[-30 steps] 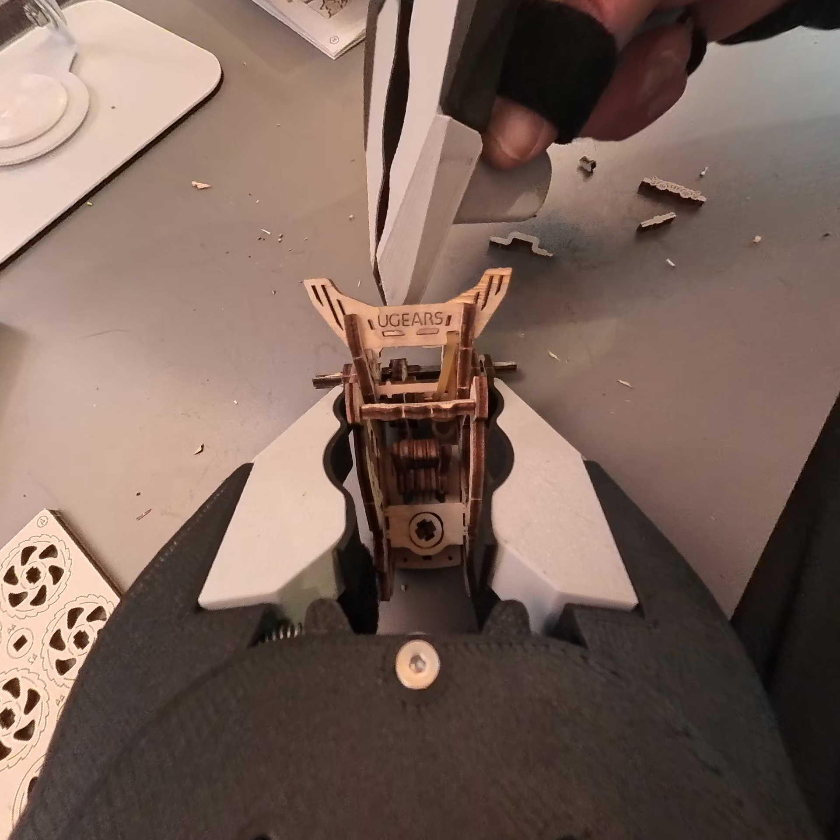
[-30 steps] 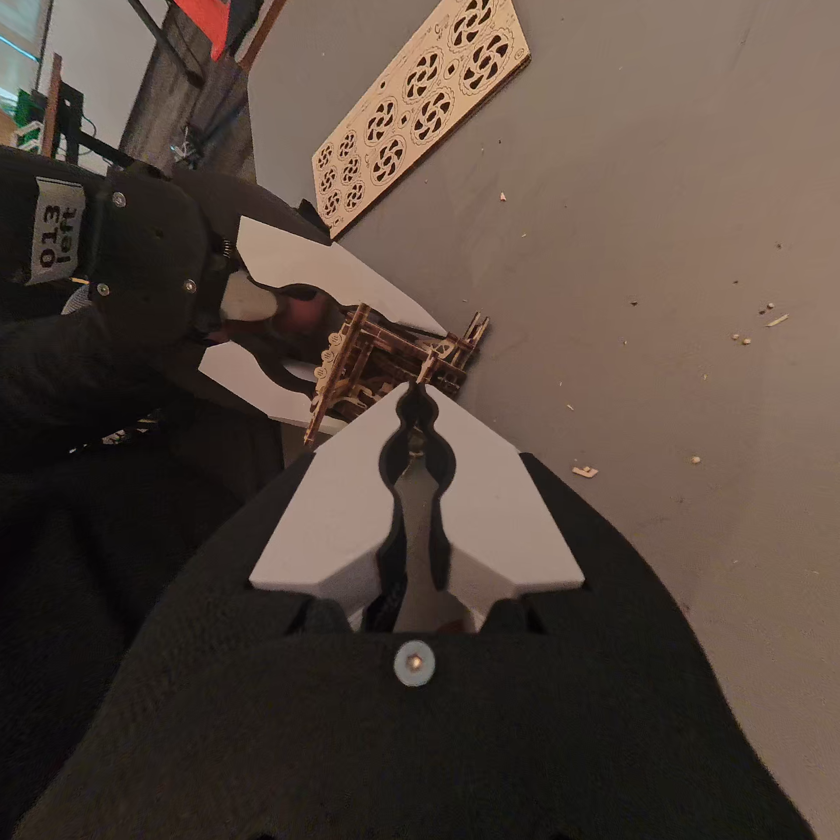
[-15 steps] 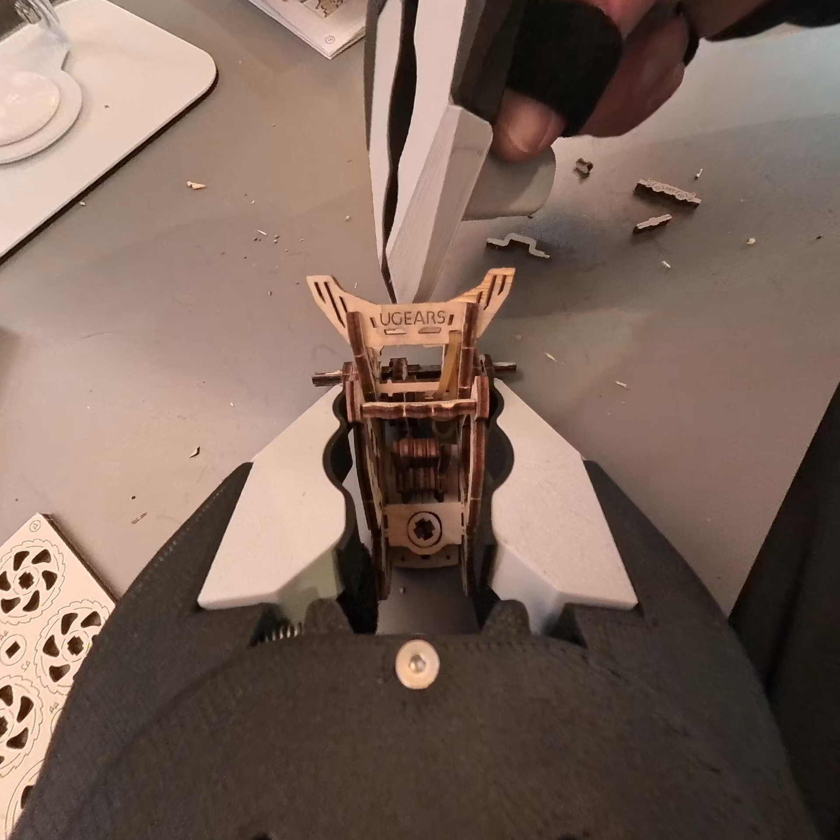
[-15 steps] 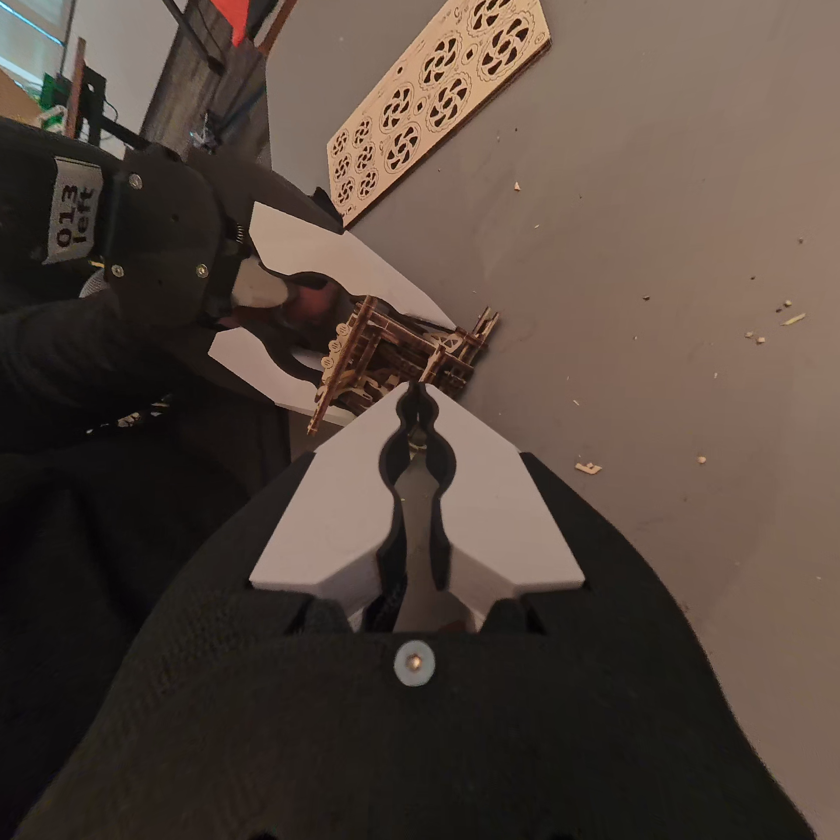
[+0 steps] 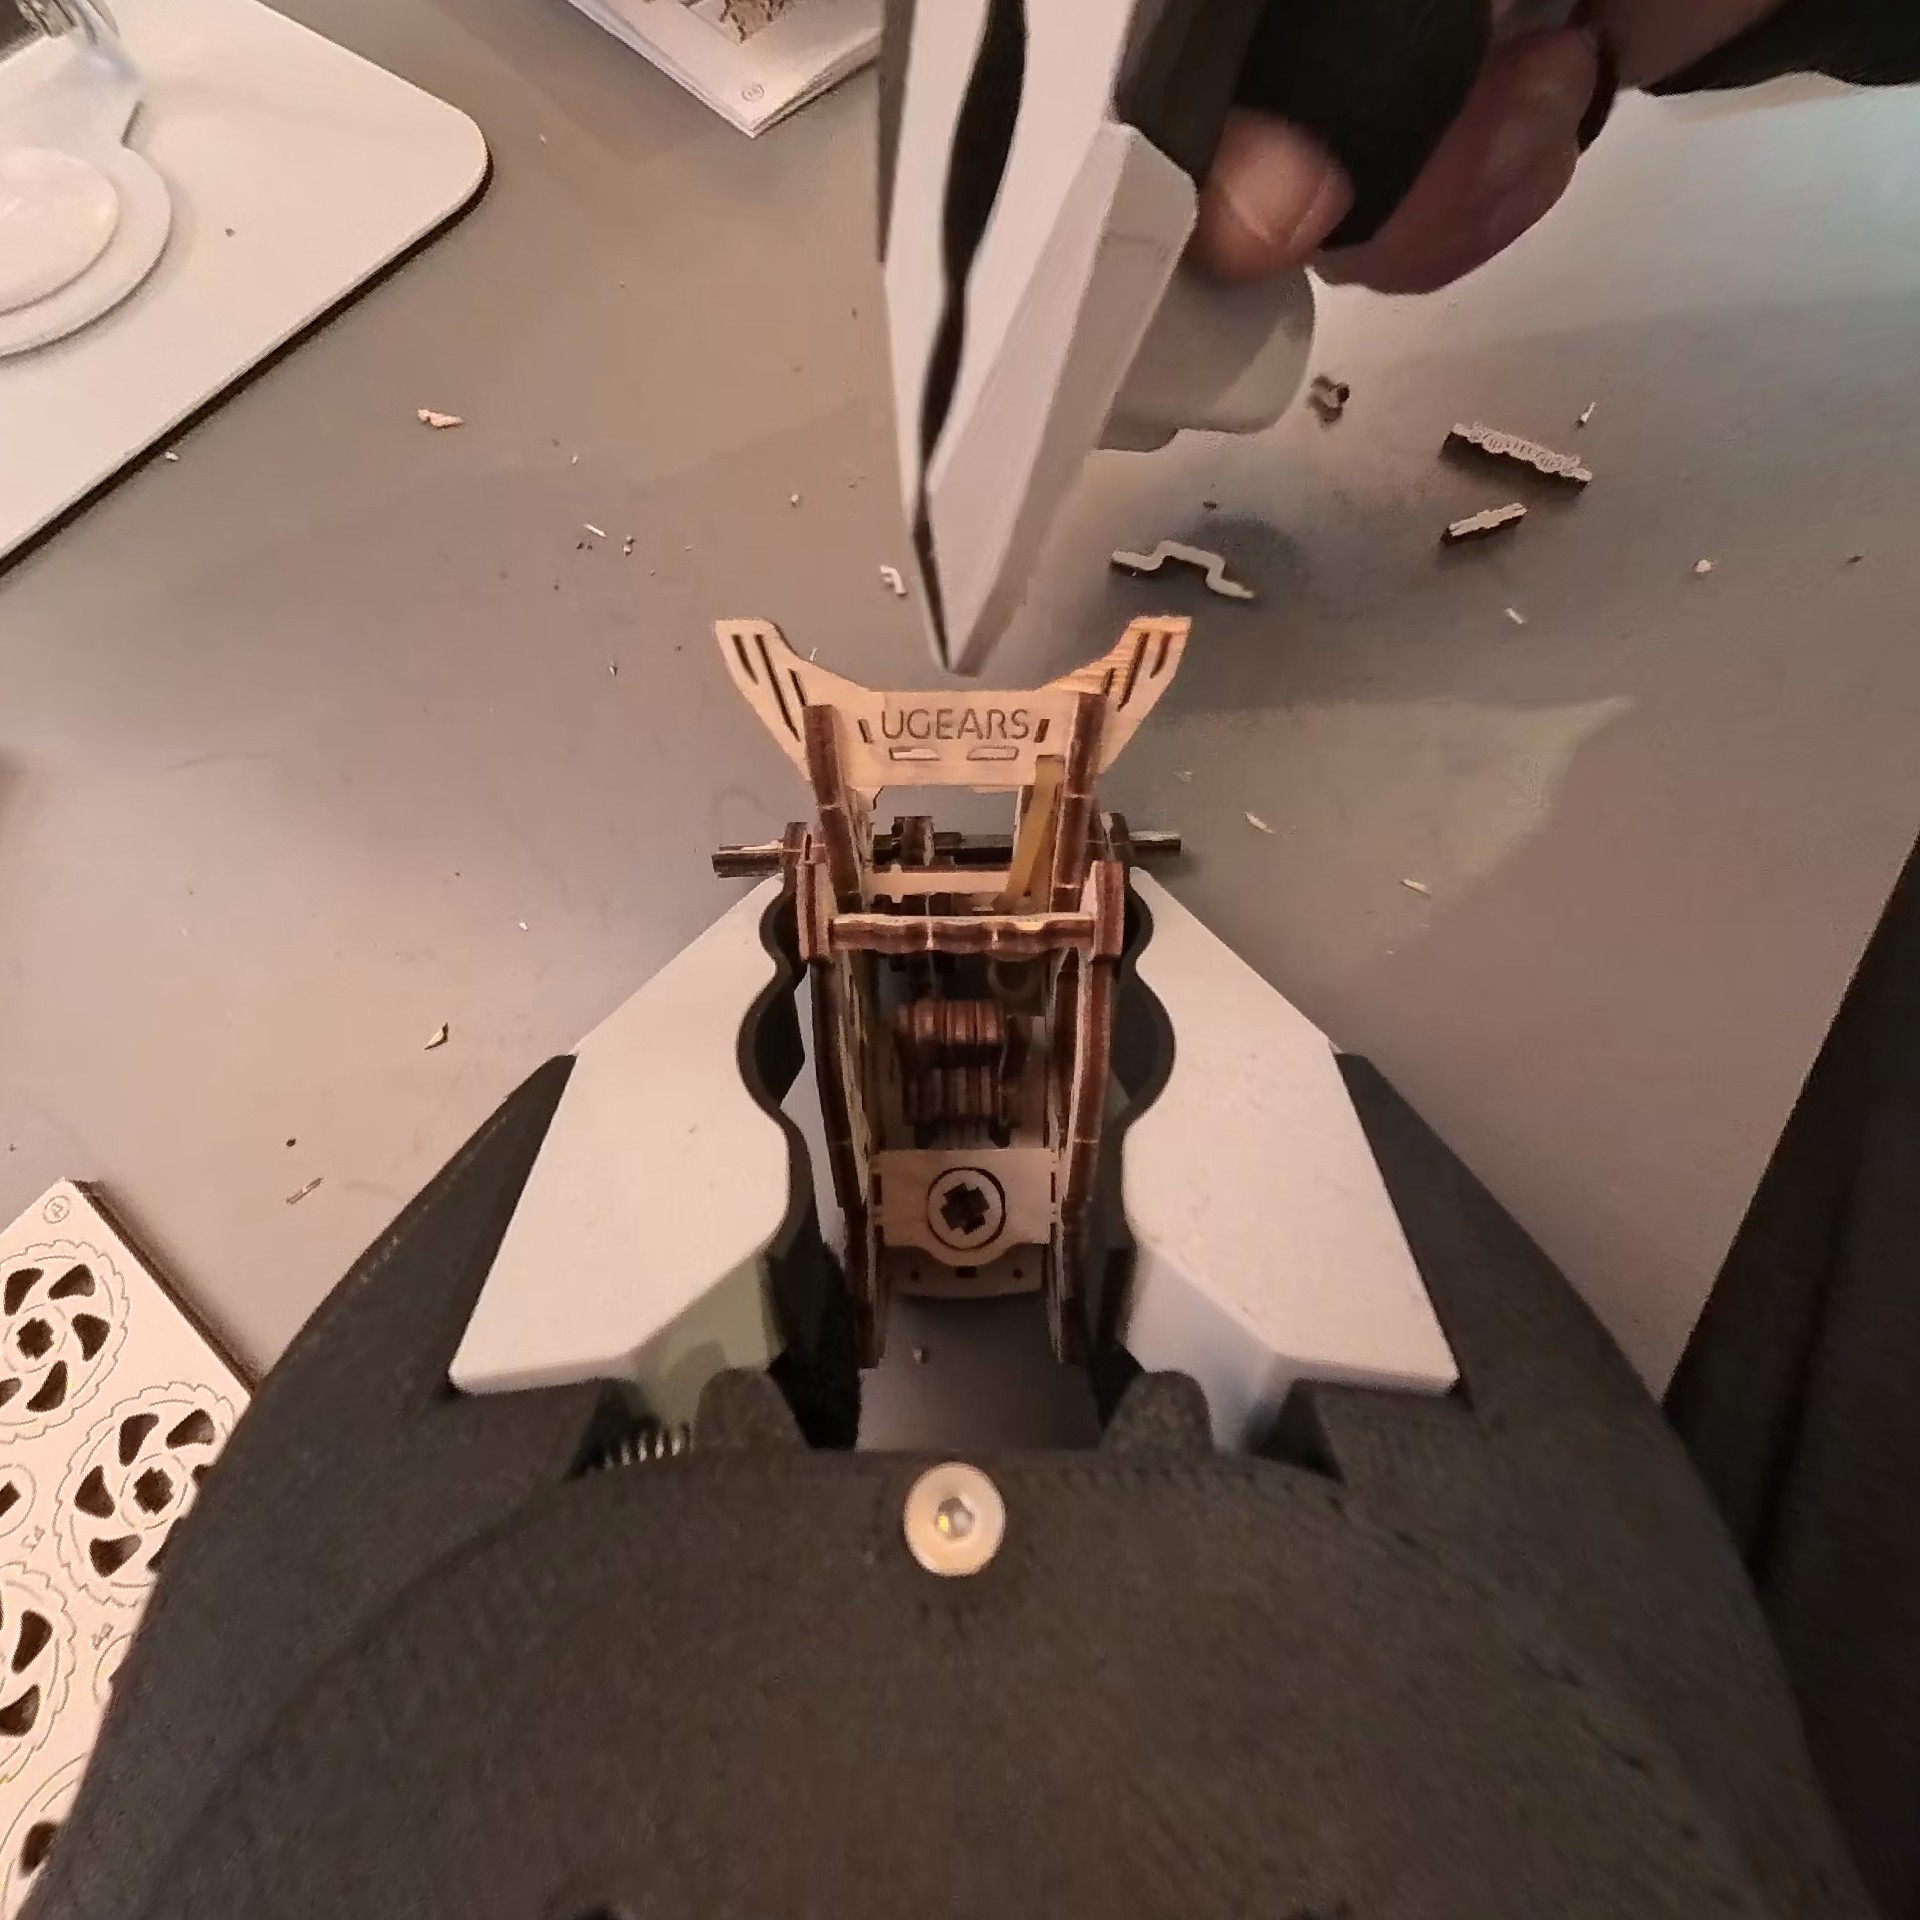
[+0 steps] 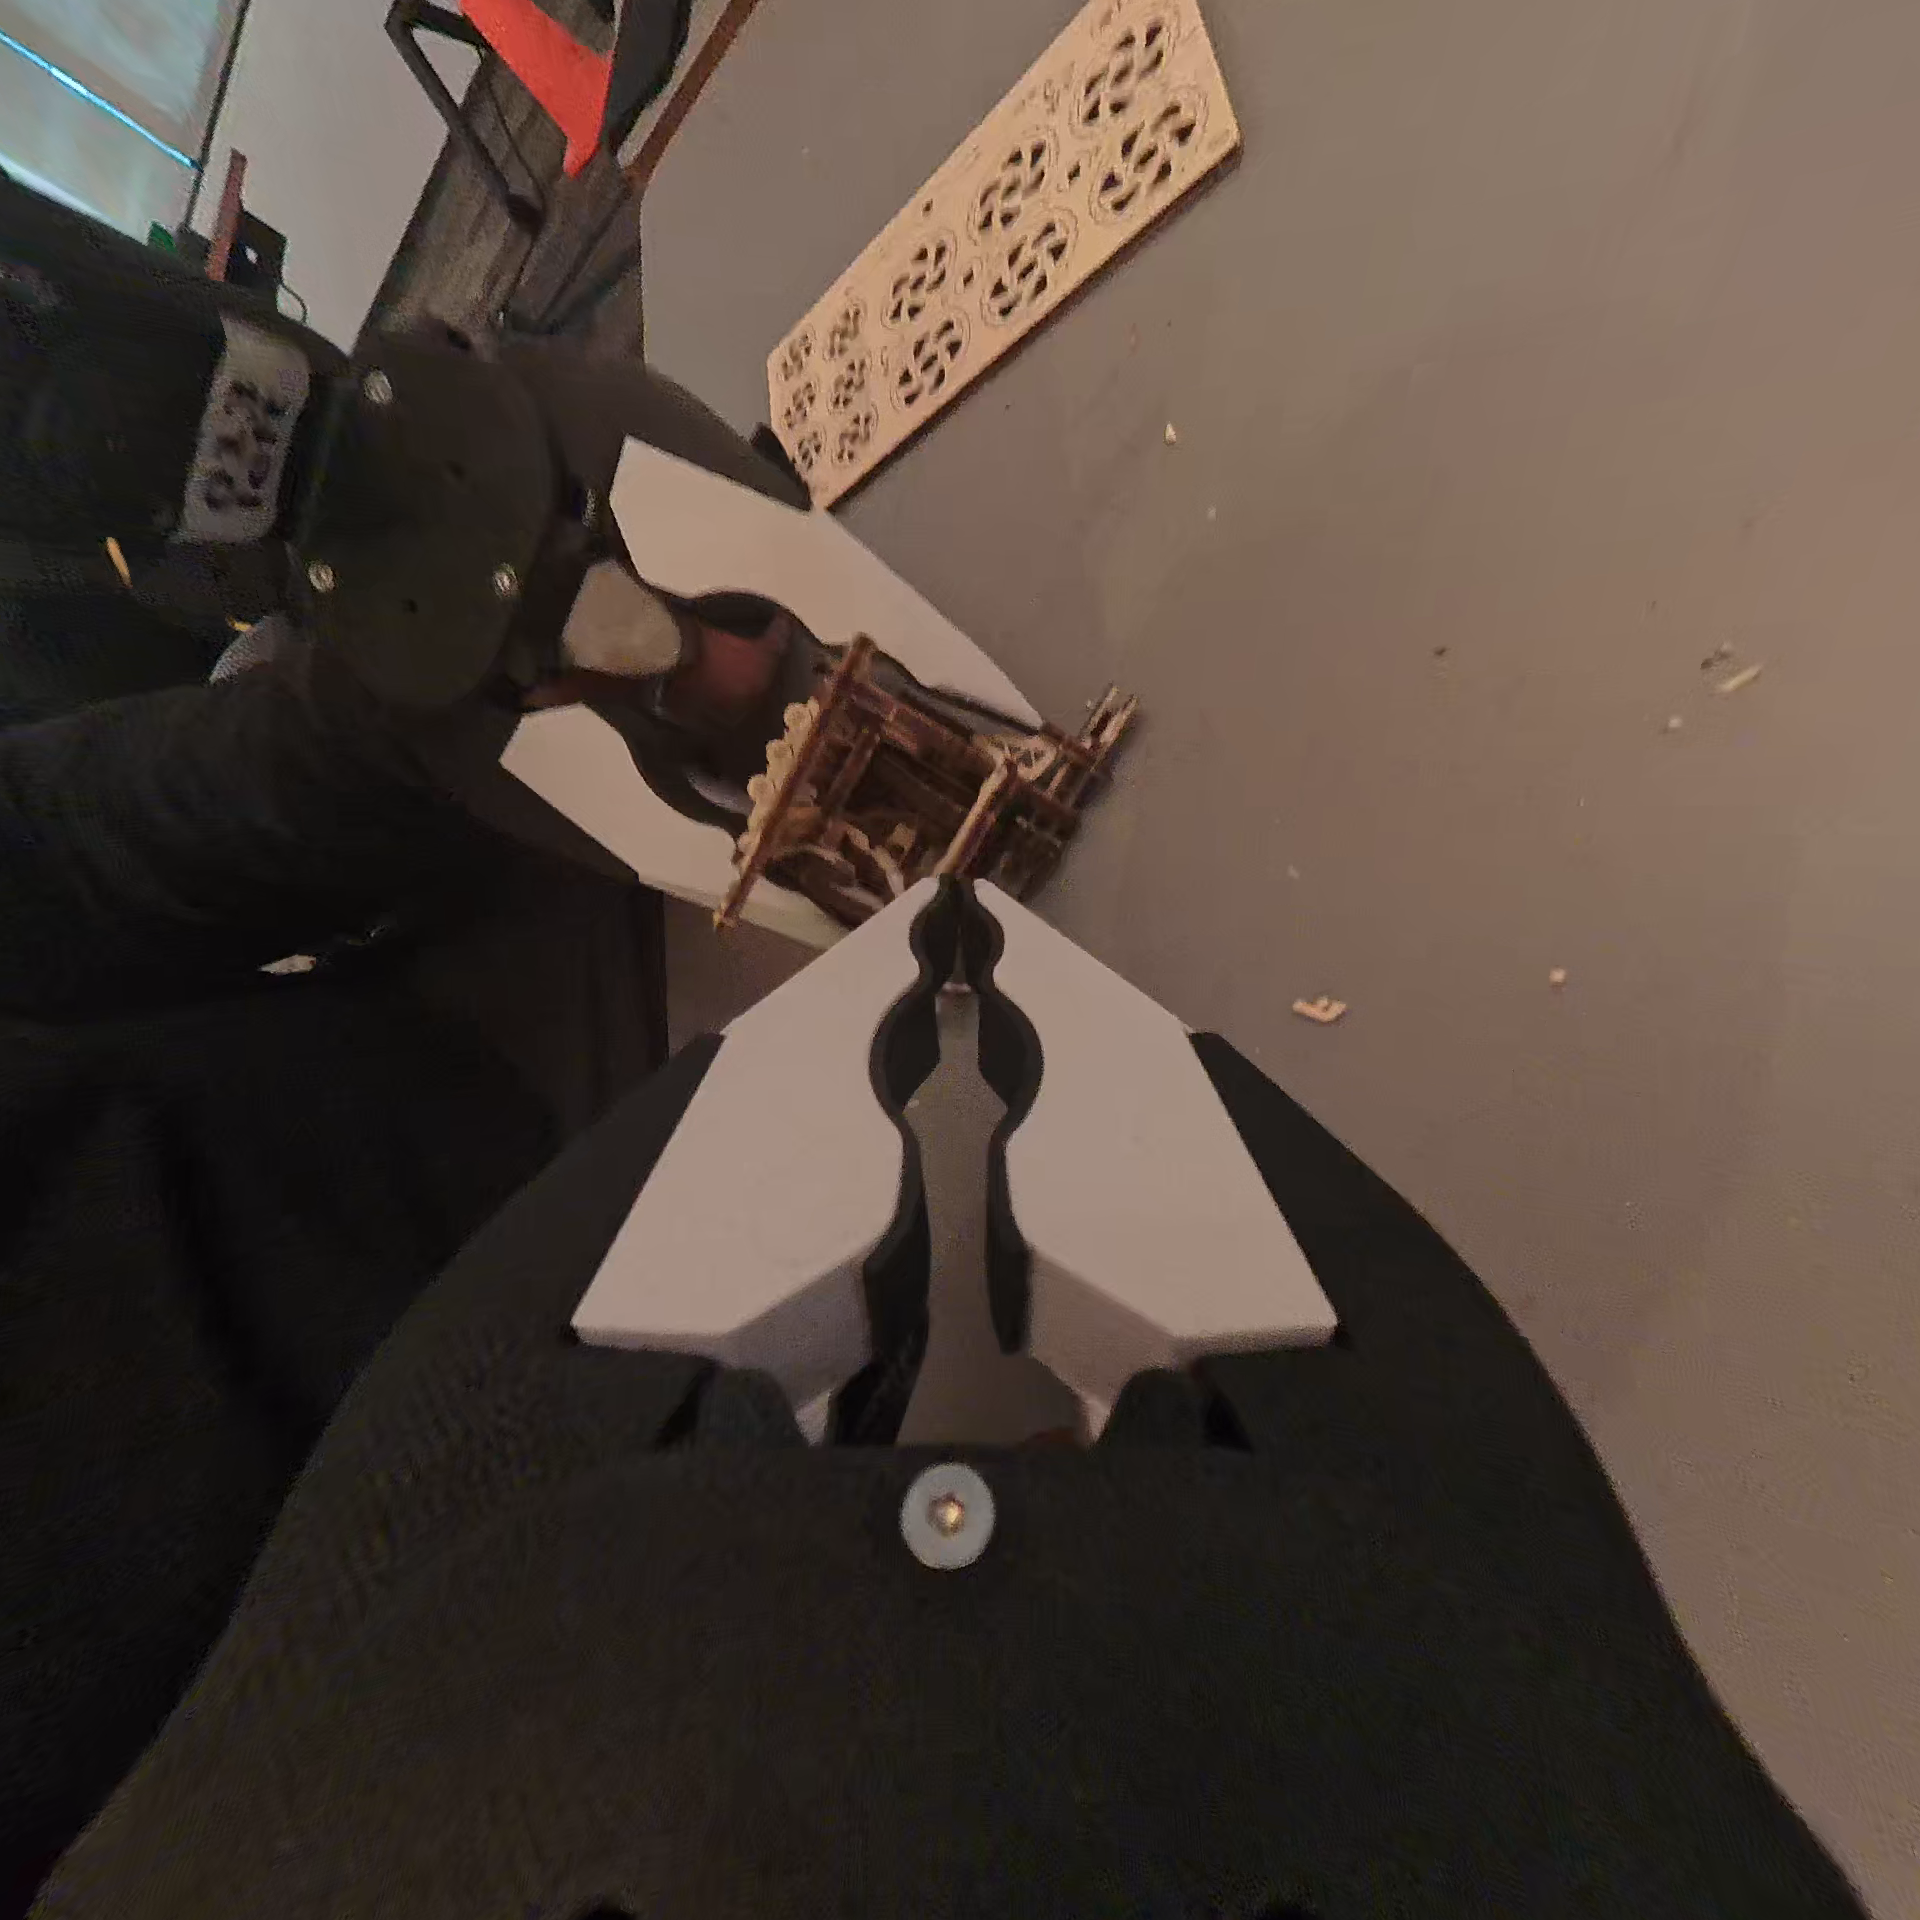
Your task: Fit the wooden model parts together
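A small wooden model (image 5: 956, 987) of laser-cut parts, with a gear stack inside and a curved top plate, stands between the fingers of my left gripper (image 5: 956, 888), which is shut on its sides. It also shows in the right wrist view (image 6: 914, 790), held just above the grey table. My right gripper (image 5: 951, 644) comes down from above, held by a hand, with its tips just behind the model's top plate. In its own view my right gripper (image 6: 951, 883) is shut, tips close to the model's edge. I see nothing held at its tips.
A wooden sheet of gear cut-outs (image 5: 83, 1403) lies at the lower left and also shows in the right wrist view (image 6: 997, 239). A white mat (image 5: 312, 156) with a glass jar (image 5: 52, 62), a booklet (image 5: 748, 52), loose wooden bits (image 5: 1184, 566) (image 5: 1522, 452) and chips lie on the table. Less than 4 cm separates the two grippers' tips.
My right gripper's tips have shifted slightly to the right above the model's top plate and stay shut. My left gripper keeps its hold on the model.
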The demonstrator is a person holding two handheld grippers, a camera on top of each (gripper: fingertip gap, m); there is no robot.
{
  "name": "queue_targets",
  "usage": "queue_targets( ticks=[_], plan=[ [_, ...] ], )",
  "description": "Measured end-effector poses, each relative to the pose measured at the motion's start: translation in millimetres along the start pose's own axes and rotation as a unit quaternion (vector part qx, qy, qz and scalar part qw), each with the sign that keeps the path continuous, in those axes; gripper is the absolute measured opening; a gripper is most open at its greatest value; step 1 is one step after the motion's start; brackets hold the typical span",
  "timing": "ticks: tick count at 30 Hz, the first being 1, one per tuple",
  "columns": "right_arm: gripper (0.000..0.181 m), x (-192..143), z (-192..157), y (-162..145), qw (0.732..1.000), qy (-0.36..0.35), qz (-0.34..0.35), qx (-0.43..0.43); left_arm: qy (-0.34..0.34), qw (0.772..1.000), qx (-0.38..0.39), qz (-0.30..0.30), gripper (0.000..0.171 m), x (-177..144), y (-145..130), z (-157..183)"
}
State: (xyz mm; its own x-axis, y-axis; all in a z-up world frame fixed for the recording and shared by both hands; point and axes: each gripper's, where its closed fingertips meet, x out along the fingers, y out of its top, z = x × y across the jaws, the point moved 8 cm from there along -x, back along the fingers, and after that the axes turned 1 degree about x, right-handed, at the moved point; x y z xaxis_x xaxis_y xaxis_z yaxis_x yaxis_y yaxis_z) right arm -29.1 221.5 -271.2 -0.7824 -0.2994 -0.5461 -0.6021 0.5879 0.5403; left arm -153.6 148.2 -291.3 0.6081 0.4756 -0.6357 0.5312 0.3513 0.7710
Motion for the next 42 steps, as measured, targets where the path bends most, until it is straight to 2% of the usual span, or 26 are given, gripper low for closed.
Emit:
queue_targets(
  ticks=[2,7,19,22,25,27,30,36,40,42],
  plan=[
    [0.000,1,2,-8,1.000,0.002,-0.009,0.003,-0.004,1.000,-0.004,0.001,0.056,0,0,-1],
    [0.000,-2,0,-10,0.999,0.030,0.018,-0.004,-0.013,1.000,-0.004,0.001,0.056,0,0,0],
    [0.000,10,0,-6,0.999,0.010,-0.024,-0.021,-0.012,1.000,0.001,-0.001,0.055,1,0,1],
    [0.000,2,1,-4,0.999,0.008,-0.005,-0.038,-0.009,1.000,0.004,0.000,0.055,2,1,1],
    [0.006,-9,-1,-7,0.998,0.007,0.004,-0.060,0.012,1.000,0.020,0.004,0.055,0,1,2],
    [0.006,-15,-3,-12,0.998,0.004,0.013,-0.067,0.048,0.997,0.057,0.019,0.055,-3,3,7],
    [0.008,-21,-12,-19,0.995,0.021,0.039,-0.084,0.115,0.984,0.130,0.026,0.055,-7,11,17],
    [0.012,-30,-31,-23,0.987,0.024,0.099,-0.125,0.223,0.936,0.271,0.025,0.054,-17,39,28],
    [0.016,-36,-37,-20,0.980,0.018,0.142,-0.139,0.247,0.917,0.313,0.025,0.054,-17,47,35],
    [0.012,-35,-39,-21,0.980,0.017,0.138,-0.144,0.255,0.910,0.324,0.030,0.054,-18,50,38]
  ],
)
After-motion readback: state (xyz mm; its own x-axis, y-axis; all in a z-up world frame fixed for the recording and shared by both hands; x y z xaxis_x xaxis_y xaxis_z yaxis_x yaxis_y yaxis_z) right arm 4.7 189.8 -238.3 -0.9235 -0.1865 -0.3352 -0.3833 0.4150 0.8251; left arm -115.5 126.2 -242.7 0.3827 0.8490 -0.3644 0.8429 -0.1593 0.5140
